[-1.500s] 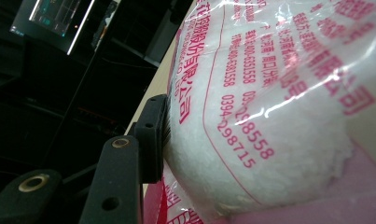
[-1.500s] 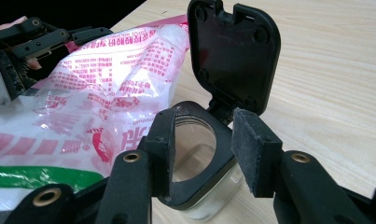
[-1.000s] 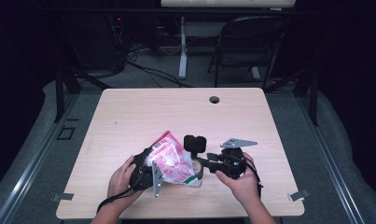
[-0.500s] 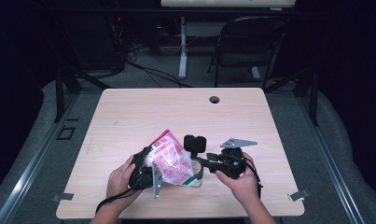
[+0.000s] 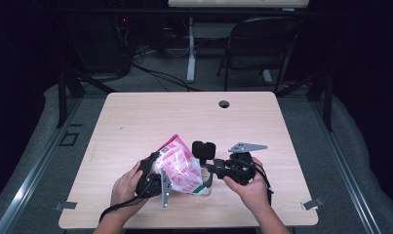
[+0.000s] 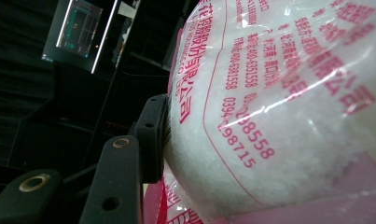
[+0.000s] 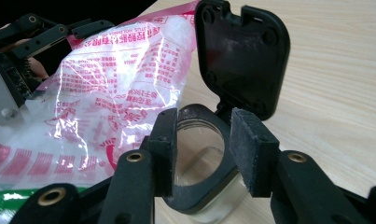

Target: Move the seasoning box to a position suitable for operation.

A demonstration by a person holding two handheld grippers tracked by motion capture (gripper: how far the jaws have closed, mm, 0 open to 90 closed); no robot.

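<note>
Salt bag (image 5: 177, 168) clamped and tilted by left gripper (image 5: 152, 178) over open-lidded jar (image 7: 199, 175), rim pinched steady by closing right gripper (image 7: 202, 154), presumably for pouring.

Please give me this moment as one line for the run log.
left tool: shut on bag of white granules, tilted at jar | right tool: jaws just closing around open flip-lid jar | pouring: not visible

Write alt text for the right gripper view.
A clear jar with its black flip lid open sits between the right gripper fingers, on a wooden table. Beside it lies a red-printed plastic bag of white granules.
</note>
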